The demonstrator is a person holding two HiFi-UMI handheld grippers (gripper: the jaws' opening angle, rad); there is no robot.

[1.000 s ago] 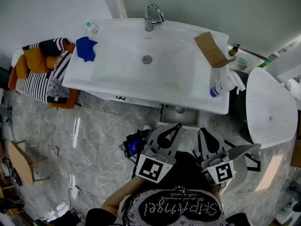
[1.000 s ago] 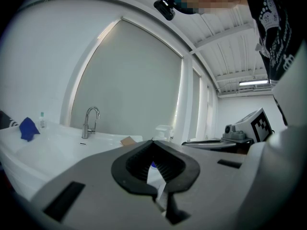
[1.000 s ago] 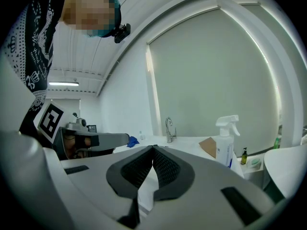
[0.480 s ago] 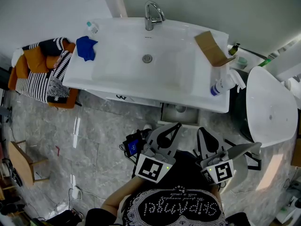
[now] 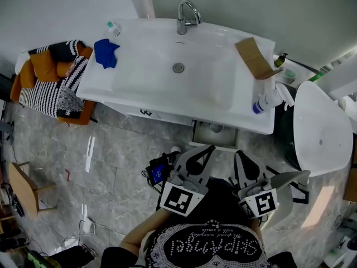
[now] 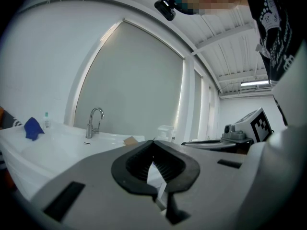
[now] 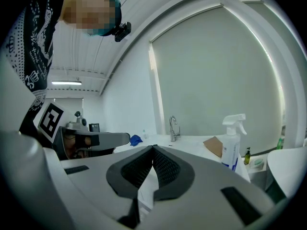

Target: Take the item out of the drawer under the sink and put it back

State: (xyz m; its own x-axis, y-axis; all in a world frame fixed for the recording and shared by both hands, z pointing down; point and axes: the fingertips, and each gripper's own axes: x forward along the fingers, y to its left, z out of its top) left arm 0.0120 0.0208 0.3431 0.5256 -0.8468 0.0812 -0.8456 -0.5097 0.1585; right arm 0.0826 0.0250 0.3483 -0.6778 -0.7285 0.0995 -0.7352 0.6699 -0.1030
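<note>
1. Between the left gripper's (image 6: pixel 153 142) jaws nothing is held. They are pressed together, tips meeting, and point level toward the sink (image 6: pixel 57 145).
2. The right gripper (image 7: pixel 153 147) is the same, its jaws pressed together on nothing. It sits beside the left one and apart from it.
3. Just ahead of both in the head view, the drawer (image 5: pixel 215 134) under the sink stands partly open. A pale round thing shows inside it, too small to name.
4. On the sink's tabletop (image 5: pixel 95 82):
   - a faucet (image 5: pixel 187 15) at the back;
   - a blue cloth (image 5: pixel 106 52) and a small bottle (image 5: pixel 113 28) at the left end;
   - a cardboard piece (image 5: pixel 255 57) and a spray bottle (image 5: pixel 266 101) at the right end, the spray bottle near the front edge.
5. A heap of striped and orange clothes (image 5: pixel 53 82) lies against the sink's left end. A white oval fixture (image 5: pixel 321 130) stands close on its right.
6. Grey tiled floor (image 5: pixel 111 166) lies open to the left of the grippers.
</note>
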